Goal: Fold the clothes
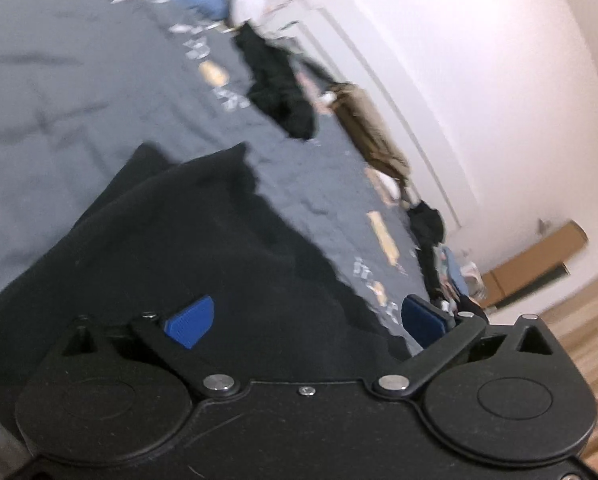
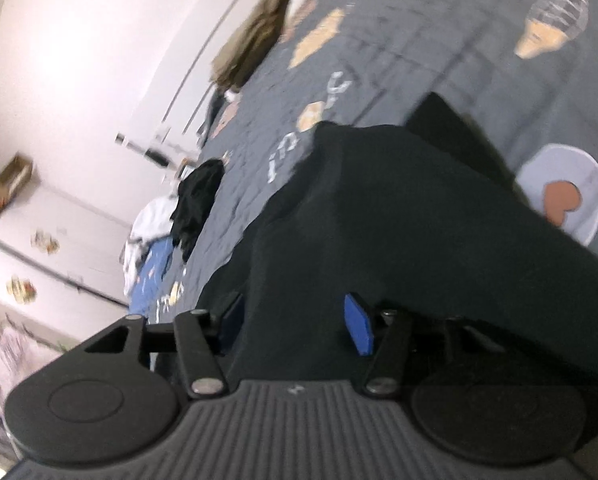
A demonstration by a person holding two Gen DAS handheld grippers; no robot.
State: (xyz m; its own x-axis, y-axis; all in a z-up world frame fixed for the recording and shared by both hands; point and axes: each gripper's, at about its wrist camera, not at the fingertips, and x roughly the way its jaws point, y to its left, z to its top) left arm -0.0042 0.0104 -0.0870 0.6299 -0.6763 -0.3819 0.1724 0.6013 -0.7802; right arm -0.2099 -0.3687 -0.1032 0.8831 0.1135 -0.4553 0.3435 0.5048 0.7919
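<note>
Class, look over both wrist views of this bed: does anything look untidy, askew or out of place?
Yes. Loose clothes lie heaped along the far edge of the grey printed bedspread: a crumpled black garment and an olive-brown jacket, unfolded. The black garment being folded is bunched, not flat.

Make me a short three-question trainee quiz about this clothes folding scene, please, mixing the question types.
1. True or false: the left gripper has its blue pads clamped tight on the black fabric garment.
2. What colour is the quilted bedspread under the garment: A red, B grey, C yellow?
3. Fill in: the olive-brown jacket lies at the bedspread's edge next to the white ____.

Key: 1 false, the pads stand wide apart. 2 B. 3 wall.
</note>
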